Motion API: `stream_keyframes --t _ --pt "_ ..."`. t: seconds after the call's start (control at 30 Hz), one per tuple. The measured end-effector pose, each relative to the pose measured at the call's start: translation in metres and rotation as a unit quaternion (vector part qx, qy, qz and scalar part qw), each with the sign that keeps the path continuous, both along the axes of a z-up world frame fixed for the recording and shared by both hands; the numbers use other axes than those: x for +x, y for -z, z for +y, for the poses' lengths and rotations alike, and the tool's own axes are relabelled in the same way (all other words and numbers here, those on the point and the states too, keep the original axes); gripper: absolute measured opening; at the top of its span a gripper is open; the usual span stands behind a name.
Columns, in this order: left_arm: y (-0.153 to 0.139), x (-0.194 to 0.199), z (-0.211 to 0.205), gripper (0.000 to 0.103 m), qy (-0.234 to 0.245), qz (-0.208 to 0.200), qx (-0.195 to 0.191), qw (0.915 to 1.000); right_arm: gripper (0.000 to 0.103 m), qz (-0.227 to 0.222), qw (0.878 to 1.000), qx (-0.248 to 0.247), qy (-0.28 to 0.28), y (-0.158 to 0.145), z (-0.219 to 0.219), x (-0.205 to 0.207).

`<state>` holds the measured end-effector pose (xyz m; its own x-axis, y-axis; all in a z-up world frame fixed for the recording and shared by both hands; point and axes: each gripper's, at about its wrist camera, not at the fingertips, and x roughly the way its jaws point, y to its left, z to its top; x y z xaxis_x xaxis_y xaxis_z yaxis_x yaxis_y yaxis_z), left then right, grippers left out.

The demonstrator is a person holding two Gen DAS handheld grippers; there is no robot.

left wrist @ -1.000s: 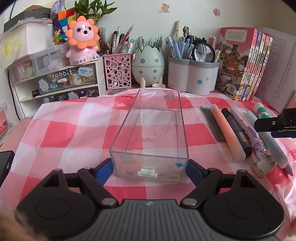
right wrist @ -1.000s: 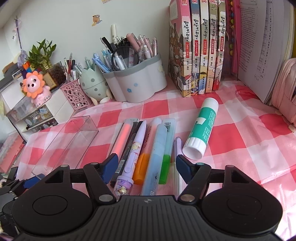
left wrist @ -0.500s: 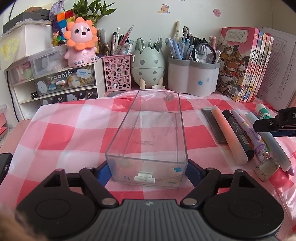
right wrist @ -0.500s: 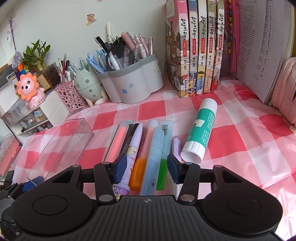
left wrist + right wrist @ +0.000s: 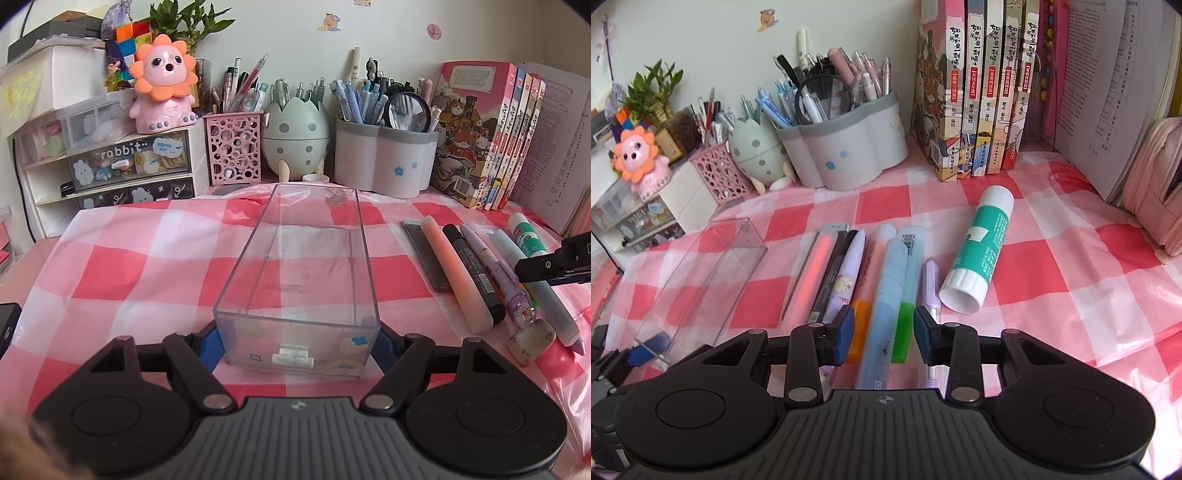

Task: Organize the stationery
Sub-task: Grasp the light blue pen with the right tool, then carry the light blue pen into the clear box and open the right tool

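Both grippers had just been closing their jaws since the earlier frames, while neither hand shifted its place. In the left wrist view, the left gripper point(image 5: 300, 341) had its blue pads pressed against the 2 long sides of the clear plastic box point(image 5: 299, 266) at its near end, clamped on it. That box stood empty on the red and white checked cloth point(image 5: 122, 266), its long axis running away from the camera toward the egg-shaped pen holder point(image 5: 295, 138).

In the right wrist view, the right gripper point(image 5: 884, 334) had narrowed around the near ends of the pale blue pen point(image 5: 882, 314), the orange-tipped marker point(image 5: 866, 291) and the green-tipped marker point(image 5: 908, 280); the pads stood just beside them with small gaps showing, so the jaws were apart and not yet pressing. These lay in a row with a pink highlighter point(image 5: 812, 273), a black marker point(image 5: 833, 275) and a lilac pen point(image 5: 846, 275) to the left. A thin purple pen point(image 5: 931, 280) lay just outside the right pad, and a green and white glue stick point(image 5: 980, 249) lay beyond it. Behind stood a grey pen pot point(image 5: 846, 151) and 5 books point(image 5: 975, 85).
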<state>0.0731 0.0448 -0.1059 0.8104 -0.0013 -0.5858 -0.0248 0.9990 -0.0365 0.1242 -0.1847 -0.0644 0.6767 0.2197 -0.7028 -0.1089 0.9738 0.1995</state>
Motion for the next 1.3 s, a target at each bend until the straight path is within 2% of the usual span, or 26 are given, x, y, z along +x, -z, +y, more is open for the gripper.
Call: stream_keyframes --t 0.17,0.23,0.3,0.73,0.9,1.03,1.2,1.3 --pt "0.000 0.000 -0.001 0.050 0.001 -0.001 0.001 1.0000 0.030 0.006 1.000 -0.009 -0.006 -0.001 0.003 0.000" --pt "0.000 0.000 -0.002 0.050 0.002 -0.002 0.002 1.0000 0.026 0.008 1.000 -0.016 -0.006 -0.002 0.004 0.000" --pt "0.000 0.000 -0.002 0.049 0.005 -0.002 0.002 1.0000 0.017 0.008 1.000 -0.022 -0.005 -0.003 0.004 0.000" --pt "0.000 0.000 -0.002 0.049 0.010 -0.004 -0.001 0.9999 0.015 0.010 1.000 0.012 0.008 -0.013 -0.003 0.002" --pt "-0.001 0.000 -0.004 0.049 0.014 -0.005 0.000 0.9999 0.015 0.008 0.999 0.040 0.005 -0.024 -0.001 0.004" --pt "0.000 0.000 -0.005 0.049 0.015 -0.004 0.002 0.9999 0.015 0.020 0.996 0.086 -0.005 -0.032 0.008 0.012" --pt "0.000 0.000 -0.004 0.049 0.015 -0.004 0.002 0.9999 0.015 0.048 0.987 0.152 -0.031 -0.038 0.033 0.027" --pt "0.000 0.000 -0.004 0.049 0.015 -0.004 0.002 0.9999 0.015 0.062 0.983 0.166 -0.041 -0.039 0.054 0.037"
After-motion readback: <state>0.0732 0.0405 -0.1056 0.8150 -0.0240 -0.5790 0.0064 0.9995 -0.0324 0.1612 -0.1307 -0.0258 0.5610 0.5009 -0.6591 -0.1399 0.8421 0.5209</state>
